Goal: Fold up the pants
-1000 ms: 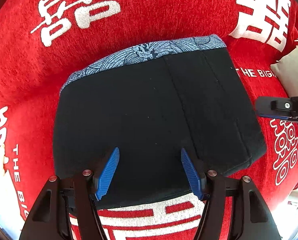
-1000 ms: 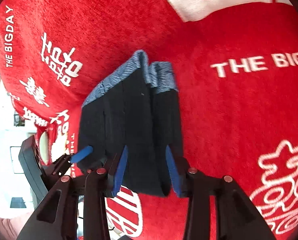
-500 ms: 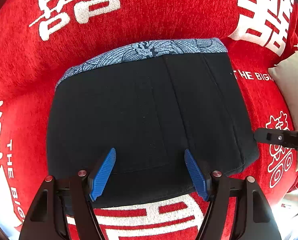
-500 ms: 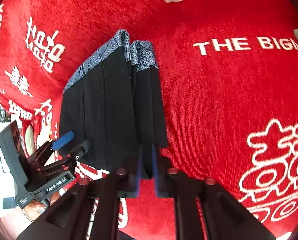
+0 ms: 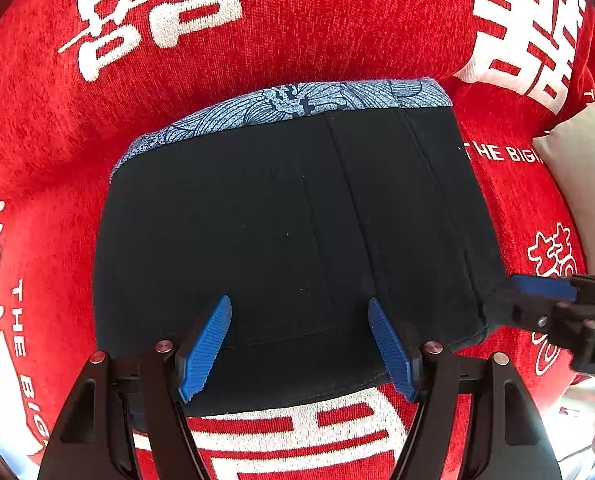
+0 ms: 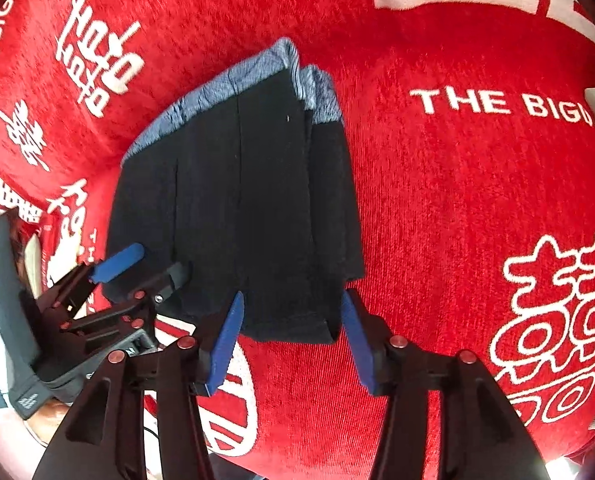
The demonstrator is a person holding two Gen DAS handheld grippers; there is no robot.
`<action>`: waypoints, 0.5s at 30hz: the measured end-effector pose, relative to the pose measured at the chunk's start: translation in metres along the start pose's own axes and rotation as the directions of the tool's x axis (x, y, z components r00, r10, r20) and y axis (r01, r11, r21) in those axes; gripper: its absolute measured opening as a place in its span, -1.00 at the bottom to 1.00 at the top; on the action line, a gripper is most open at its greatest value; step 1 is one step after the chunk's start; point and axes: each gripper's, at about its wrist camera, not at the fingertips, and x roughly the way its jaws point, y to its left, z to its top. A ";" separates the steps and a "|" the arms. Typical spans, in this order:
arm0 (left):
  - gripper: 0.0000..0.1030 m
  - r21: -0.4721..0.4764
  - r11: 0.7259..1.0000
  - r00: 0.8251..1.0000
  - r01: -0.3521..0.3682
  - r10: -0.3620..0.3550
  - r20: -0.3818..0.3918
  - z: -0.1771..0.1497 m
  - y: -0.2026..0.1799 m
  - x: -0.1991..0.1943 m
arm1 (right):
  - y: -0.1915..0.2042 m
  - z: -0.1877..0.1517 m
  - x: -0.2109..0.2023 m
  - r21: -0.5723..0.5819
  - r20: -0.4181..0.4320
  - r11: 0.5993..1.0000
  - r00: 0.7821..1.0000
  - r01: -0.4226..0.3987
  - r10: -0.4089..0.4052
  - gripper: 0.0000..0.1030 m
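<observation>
The black pants [image 5: 289,232] lie folded into a compact block with a blue patterned waistband [image 5: 297,100] at the far edge, on a red cloth. My left gripper [image 5: 299,344] is open, its blue pads over the near edge of the pants. My right gripper [image 6: 291,340] is open at the near right corner of the pants [image 6: 241,208], holding nothing. The right gripper also shows in the left wrist view [image 5: 545,296], at the pants' right corner. The left gripper shows in the right wrist view [image 6: 137,268], at the pants' left edge.
The red cloth [image 5: 257,28] with white lettering covers the whole surface. A beige cushion [image 5: 585,168] lies at the right edge in the left wrist view. A black device and a hand [image 6: 41,412] are at the lower left in the right wrist view.
My right gripper shut on the pants' near right corner half a second ago and has now opened and let go. The left gripper has stayed open over the near edge.
</observation>
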 end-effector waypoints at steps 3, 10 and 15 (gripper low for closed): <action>0.40 0.001 1.000 1.000 0.002 -0.002 -0.002 0.000 0.002 -0.001 | 0.000 0.000 0.005 0.004 -0.008 1.000 1.000 0.005 -0.005 0.10; 0.40 -0.034 0.999 0.999 0.036 -0.036 0.004 0.001 0.013 -0.006 | 0.001 0.001 0.014 0.002 -0.018 1.000 1.000 0.017 -0.017 0.17; 0.40 -0.070 0.995 0.997 0.073 -0.069 0.045 0.002 0.027 -0.017 | 0.005 0.002 0.016 -0.006 -0.014 1.000 1.000 0.025 -0.026 0.17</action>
